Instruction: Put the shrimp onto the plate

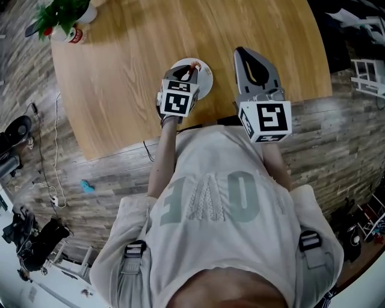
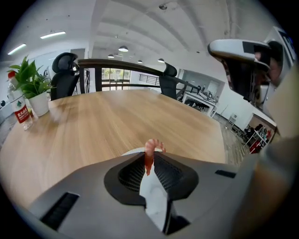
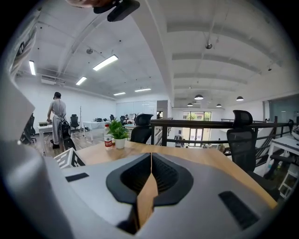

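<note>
An orange-pink shrimp [image 2: 151, 147] sticks up between the jaws of my left gripper [image 2: 148, 161], which is shut on it. In the head view the left gripper [image 1: 187, 73] hangs over the near part of a white plate [image 1: 206, 81] on the wooden table, with the shrimp [image 1: 191, 71] at its tip. Only a thin white sliver of the plate [image 2: 131, 151] shows past the jaws in the left gripper view. My right gripper [image 1: 242, 54] is to the right of the plate, over the table's near edge. It is shut with nothing in it [image 3: 151, 156].
A potted plant [image 1: 59, 13] and a red-labelled bottle [image 1: 73, 35] stand at the table's [image 1: 132, 66] far left corner. Office chairs [image 2: 65, 74] and a dark railing lie beyond the far edge. A white rack [image 1: 368, 75] stands on the floor at right. A person [image 3: 58, 119] stands far off.
</note>
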`<state>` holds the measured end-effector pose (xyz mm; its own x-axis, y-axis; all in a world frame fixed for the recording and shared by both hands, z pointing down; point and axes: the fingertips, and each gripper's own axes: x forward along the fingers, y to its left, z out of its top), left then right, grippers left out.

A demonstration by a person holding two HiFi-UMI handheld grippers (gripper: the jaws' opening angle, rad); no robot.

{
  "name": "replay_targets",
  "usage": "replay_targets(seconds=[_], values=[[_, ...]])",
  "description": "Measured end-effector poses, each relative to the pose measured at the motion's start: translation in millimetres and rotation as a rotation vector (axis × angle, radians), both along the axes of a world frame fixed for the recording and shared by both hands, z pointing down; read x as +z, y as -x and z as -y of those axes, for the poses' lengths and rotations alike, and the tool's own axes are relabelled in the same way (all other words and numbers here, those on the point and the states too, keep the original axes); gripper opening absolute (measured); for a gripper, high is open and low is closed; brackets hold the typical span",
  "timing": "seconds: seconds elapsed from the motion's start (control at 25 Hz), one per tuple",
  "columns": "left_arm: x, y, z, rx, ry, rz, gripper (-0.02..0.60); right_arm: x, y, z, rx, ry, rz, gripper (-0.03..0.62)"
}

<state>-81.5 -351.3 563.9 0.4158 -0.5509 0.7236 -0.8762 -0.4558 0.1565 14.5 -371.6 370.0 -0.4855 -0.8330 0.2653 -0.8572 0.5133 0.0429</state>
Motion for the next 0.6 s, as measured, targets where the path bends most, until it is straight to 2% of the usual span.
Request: replay_targets(seconds=[0.24,0.44,0.6], values=[[18.4,-3.3,-6.4,0.025,0.069,0.022,0.064,2.5,-3.7,-4.0,0.011,0.004,-0.007,0.021],[19.7,-4.5,-6.8,0.056,0.05,0.045,0.064,2.7,-6.8,-5.4,0.02,0.0,-0.012,0.021],[18.4,-4.5,-5.3,0.043,0.054,0.026,0.095,1.6,-6.1,-5.4,0.015,-0.004,-0.011,0.021]])
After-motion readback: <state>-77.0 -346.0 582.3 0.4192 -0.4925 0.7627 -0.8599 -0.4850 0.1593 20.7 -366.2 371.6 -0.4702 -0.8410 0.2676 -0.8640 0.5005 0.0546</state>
